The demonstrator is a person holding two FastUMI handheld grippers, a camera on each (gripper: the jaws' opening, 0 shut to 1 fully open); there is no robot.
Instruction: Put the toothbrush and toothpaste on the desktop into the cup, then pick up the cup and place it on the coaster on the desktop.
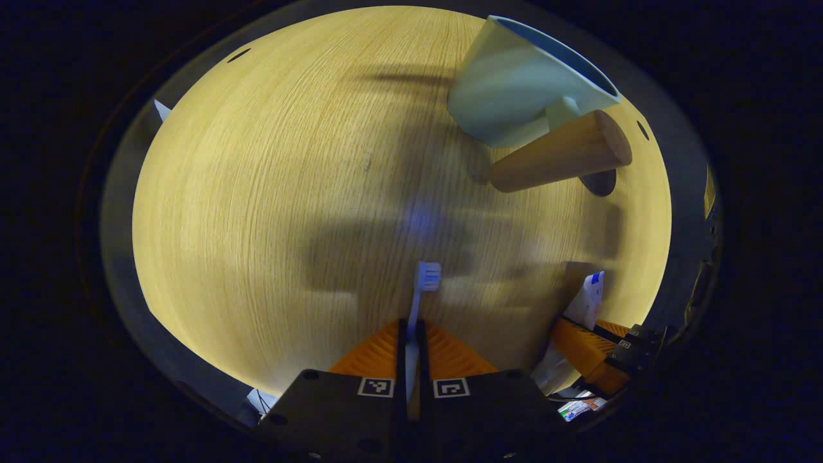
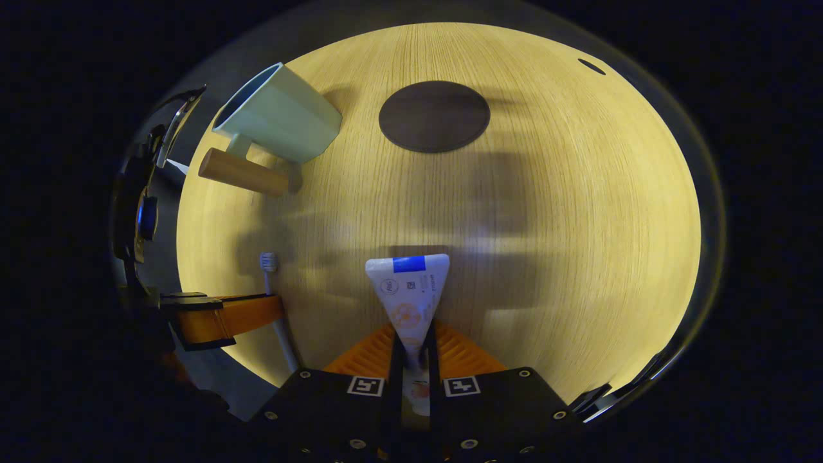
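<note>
Toothbrush (image 1: 419, 302) clamped by its handle between both fingers of the left tongs (image 1: 411, 334), bristled head pointing forward and held above the wooden desk (image 1: 257, 193); same brush seen from the right gripper view (image 2: 273, 289), standing up out of the left tongs (image 2: 257, 312) at the left edge

Toothpaste (image 2: 410, 299) pinched between both fingers of the right tongs (image 2: 413, 350), wide crimped end forward, narrow end down between the fingers, lifted over the desk (image 2: 578, 225); in the left gripper view, tube (image 1: 588, 299) visible at lower right, gripped by the right tongs (image 1: 578, 341)

Cup (image 1: 521, 83), pale blue with a wooden handle (image 1: 559, 154), standing upright on the desk, well apart from both sets of tongs, far right in the left gripper view; in the right gripper view, cup (image 2: 280, 112) at upper left, handle (image 2: 244, 172) turned toward the camera

Coaster (image 2: 434, 116), dark and round, lying flat on the desk to the right of the cup, near but not touching it; small dark edge of the coaster (image 1: 599, 183) peeking out behind the handle in the left gripper view
</note>
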